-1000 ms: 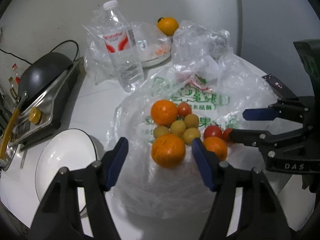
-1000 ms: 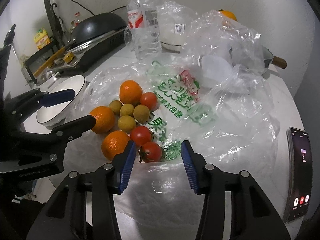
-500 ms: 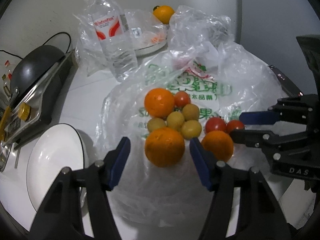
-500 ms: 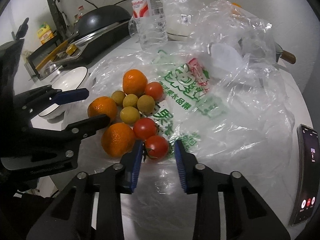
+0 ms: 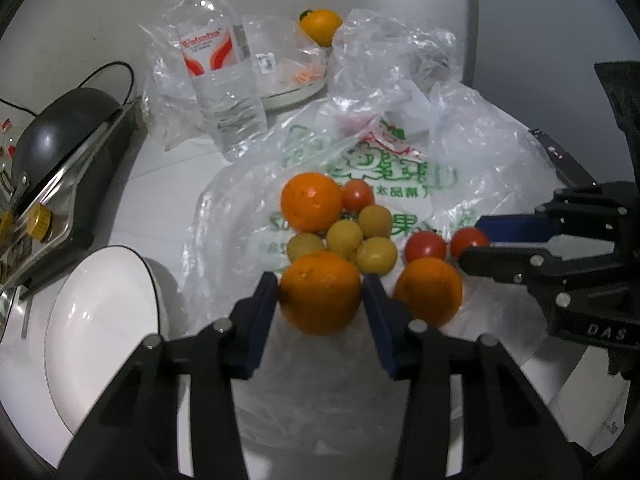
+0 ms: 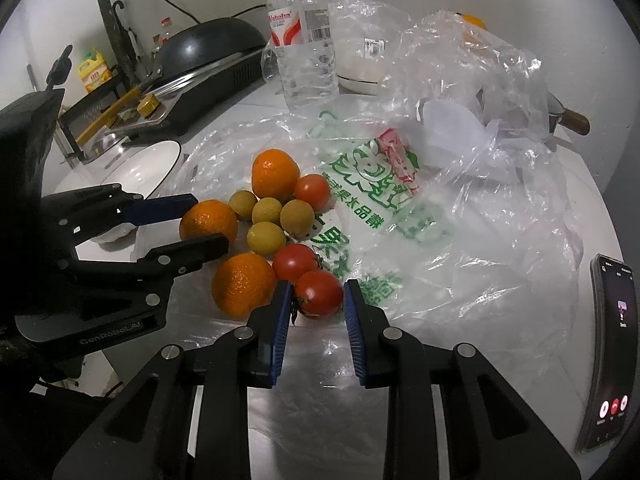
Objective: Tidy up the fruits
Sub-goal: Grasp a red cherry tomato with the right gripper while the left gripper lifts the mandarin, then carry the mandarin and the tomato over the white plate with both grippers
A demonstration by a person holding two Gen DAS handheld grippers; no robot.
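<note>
The fruit lies in a tight cluster on a crumpled printed plastic bag spread over the white table. Beyond both tongs stands a water bottle, with a white bowl just left of the left tongs and a phone at the table edge well right of the right tongs. Crowding the grips, four yellow-green fruits, another orange and a second tomato sit touching or just beside the two fruits in the tongs. A far orange is half hidden behind plastic wrap. The left tongs slope downward, their jaws closing around the nearest orange, pads at its sides. The right tongs, likewise sloped, pinch a tomato at the cluster's near edge.
</note>
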